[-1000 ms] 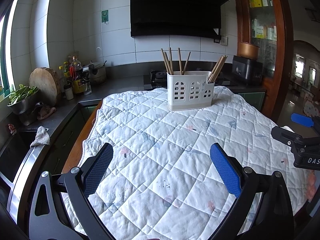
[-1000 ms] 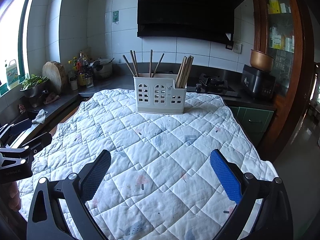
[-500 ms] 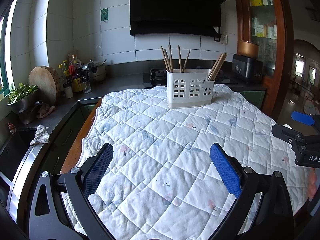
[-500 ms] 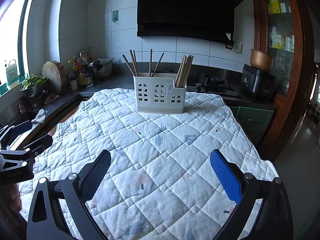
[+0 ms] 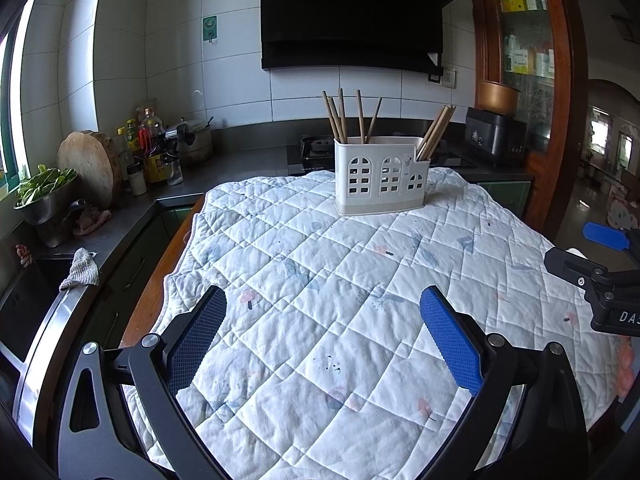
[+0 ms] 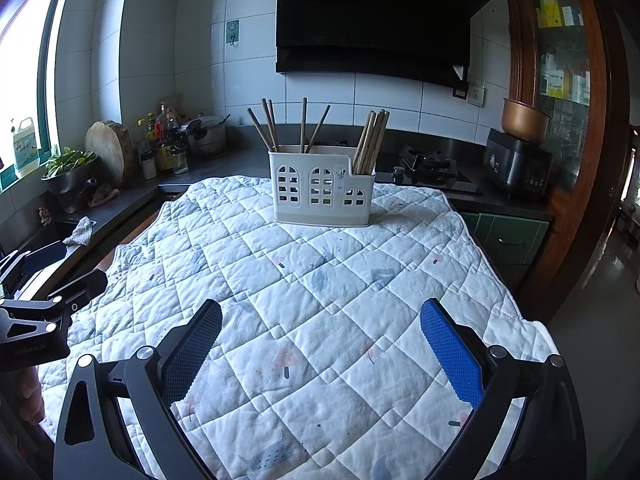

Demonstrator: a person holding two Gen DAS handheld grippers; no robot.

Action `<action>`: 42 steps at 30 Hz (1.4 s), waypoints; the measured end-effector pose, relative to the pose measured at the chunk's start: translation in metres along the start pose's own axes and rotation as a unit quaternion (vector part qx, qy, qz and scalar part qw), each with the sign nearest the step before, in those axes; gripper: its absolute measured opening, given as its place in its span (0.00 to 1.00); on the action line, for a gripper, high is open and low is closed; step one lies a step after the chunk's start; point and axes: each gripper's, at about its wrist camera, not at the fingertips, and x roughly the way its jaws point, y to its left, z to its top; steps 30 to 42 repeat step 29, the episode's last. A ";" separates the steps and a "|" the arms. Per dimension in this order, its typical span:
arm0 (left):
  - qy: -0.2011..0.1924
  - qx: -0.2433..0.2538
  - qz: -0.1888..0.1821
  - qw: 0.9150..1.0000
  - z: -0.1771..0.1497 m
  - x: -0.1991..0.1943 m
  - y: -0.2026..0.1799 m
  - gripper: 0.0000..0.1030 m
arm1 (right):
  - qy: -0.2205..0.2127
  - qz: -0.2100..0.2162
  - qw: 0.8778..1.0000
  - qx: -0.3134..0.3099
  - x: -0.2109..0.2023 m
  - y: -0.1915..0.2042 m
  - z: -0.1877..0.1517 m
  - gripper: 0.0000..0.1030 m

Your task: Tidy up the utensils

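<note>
A: Left gripper [image 5: 323, 306]?
B: Jaws wide apart, nothing between the blue pads [image 5: 448, 340]. It hangs over the near part of the quilt [image 5: 360, 280].

A: Right gripper [image 6: 321, 308]?
B: Same: spread wide, holding nothing, above the quilt's near edge. Its side shows at the right rim of the left view.

A: Holder?
B: White holder [image 5: 380, 176] stands upright at the far end of the quilt, well apart from both grippers. Arched cut-outs on the front.

A: Chopsticks?
B: All inside it. Loose chopsticks [image 5: 348, 118] fan out of the taller left part; a tight bundle [image 5: 436, 132] leans right in the lower right section. Right view agrees: holder [image 6: 322, 190], bundle [image 6: 372, 142].

A: Background?
B: Dark counter [image 5: 224, 168] behind, with a round wooden board [image 5: 90, 166], bottles [image 5: 152, 152], a bowl of greens [image 5: 44, 196]. Black hood [image 5: 352, 16] on the tiled wall.
</note>
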 end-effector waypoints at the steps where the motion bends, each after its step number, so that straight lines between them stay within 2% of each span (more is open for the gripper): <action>1: 0.000 0.000 0.000 1.000 0.000 0.001 0.001 0.94 | 0.000 0.000 1.000 0.000 0.000 0.000 0.000 0.93; 15: -0.008 0.000 0.000 1.000 -0.001 -0.002 0.000 0.94 | 0.000 0.001 1.000 -0.001 0.000 0.001 0.000 0.93; 29: 0.011 -0.008 -0.003 1.000 -0.001 0.005 0.003 0.94 | 0.000 0.003 1.000 0.000 0.000 0.002 -0.001 0.93; 42: 0.011 -0.008 -0.003 1.000 -0.001 0.005 0.003 0.94 | 0.000 0.003 1.000 0.000 0.000 0.002 -0.001 0.93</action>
